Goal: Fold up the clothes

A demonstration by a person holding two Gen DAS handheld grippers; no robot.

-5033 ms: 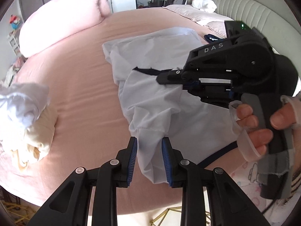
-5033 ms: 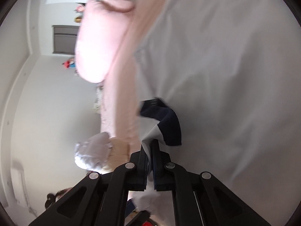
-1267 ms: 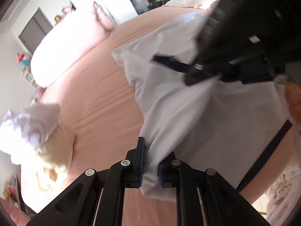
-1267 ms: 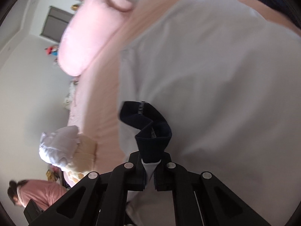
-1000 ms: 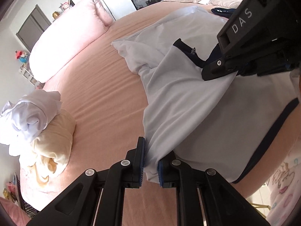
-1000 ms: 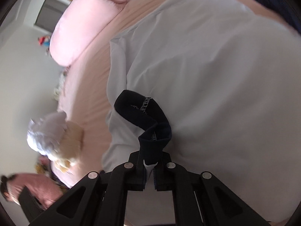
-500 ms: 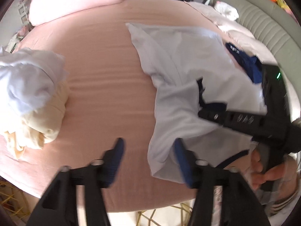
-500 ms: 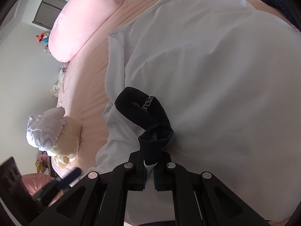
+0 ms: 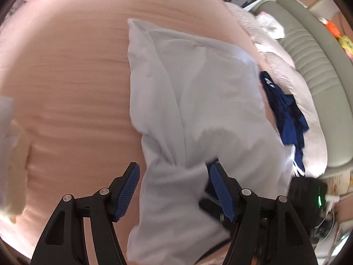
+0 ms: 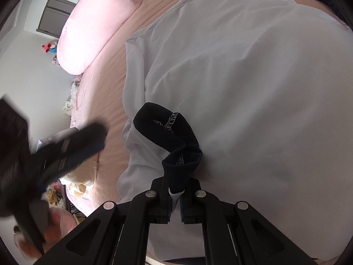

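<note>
Pinching the white shirt's (image 10: 253,88) navy cuff (image 10: 174,141), my right gripper (image 10: 175,203) holds it over the pink bed (image 9: 66,77); my left gripper (image 9: 174,185) hangs spread wide, gripping nothing.

The shirt (image 9: 198,101) lies spread on the bed (image 9: 66,88), toward its right side. The left gripper (image 9: 174,190) hangs above the shirt's near end, jaws apart on either side of a raised fold, not touching it. The right gripper (image 10: 175,201) sits to its right, clamped on the shirt's cuff (image 10: 174,141). Shorts (image 9: 286,110) lie right of the shirt, beside the headboard (image 9: 315,66). A pillow (image 10: 94,28) lies at the bed's far left. A clothes pile (image 10: 81,176) sits at the near left edge.
</note>
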